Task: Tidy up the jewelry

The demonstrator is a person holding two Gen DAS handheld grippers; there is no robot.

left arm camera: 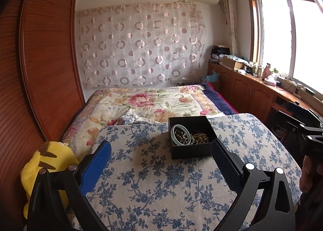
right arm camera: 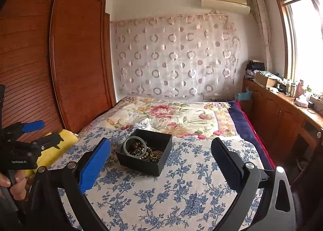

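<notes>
Box: the black box (left arm camera: 190, 138) sits on the blue-flowered cloth (left arm camera: 161, 180), open at the top, ahead of both your grippers and touched by neither.
Contents: a pale green bangle (left arm camera: 181, 135) leans in the left part of the box, with dark beads (left arm camera: 182, 136) heaped through it and a tangle of gold-toned chain (left arm camera: 202, 139) to its right. All the jewelry you can see is inside the box.
Left gripper: your left gripper (left arm camera: 161, 156) is spread wide and holds nothing. The box lies just ahead and to its right, its near right corner close to the black finger.
Right gripper: your right gripper (right arm camera: 161, 158) is also spread wide and empty. The box (right arm camera: 145, 154) lies ahead and left of centre, just beside the blue finger.
Nearer hand: I judge the two about equally close; the bangle falls on the left gripper's side of the box.
Axis: the bangle stands tilted on its edge, its ring roughly facing you, so your fingers would likely need to close across its rim rather than its flat.
Risk: beads threaded through the bangle may lift with it.
Surface: the cloth is soft and lies over the bed (right arm camera: 181, 113), so the box may shift if you nudge it.
Room: a wooden wardrobe (right arm camera: 60, 59) stands on the left, a patterned curtain (right arm camera: 175, 55) hangs behind, a window (left arm camera: 292, 39) is on the right, and a yellow plush toy (left arm camera: 46, 162) lies by the left edge.
</notes>
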